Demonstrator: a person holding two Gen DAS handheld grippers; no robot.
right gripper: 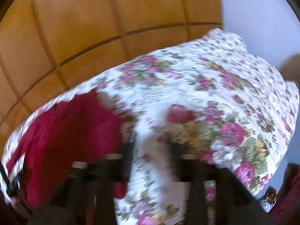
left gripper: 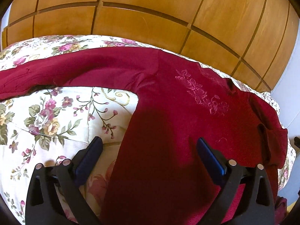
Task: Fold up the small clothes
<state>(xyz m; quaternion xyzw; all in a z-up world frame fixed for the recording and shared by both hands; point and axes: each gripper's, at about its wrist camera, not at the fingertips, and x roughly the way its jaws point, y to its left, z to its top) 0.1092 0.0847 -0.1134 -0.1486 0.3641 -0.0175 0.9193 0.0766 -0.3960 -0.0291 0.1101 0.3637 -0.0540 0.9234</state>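
A dark red top (left gripper: 187, 112) with pink embroidery on its chest lies spread on a floral bedspread (left gripper: 46, 116). One long sleeve (left gripper: 75, 69) stretches away to the left. My left gripper (left gripper: 150, 145) hangs open just above the garment's lower body, its blue pads wide apart and gripping nothing. In the blurred right wrist view the red top (right gripper: 71, 131) lies at the left. My right gripper (right gripper: 151, 150) is over bare bedspread (right gripper: 206, 86) to the right of it, with a plain gap between its dark fingers and nothing held.
Wooden panelled doors (left gripper: 150, 18) rise right behind the bed, seen as wooden panels (right gripper: 93, 28) in the right wrist view too. A pale wall (right gripper: 253, 9) stands past the bed's far right corner. Another dark red cloth (right gripper: 288, 196) shows at the lower right edge.
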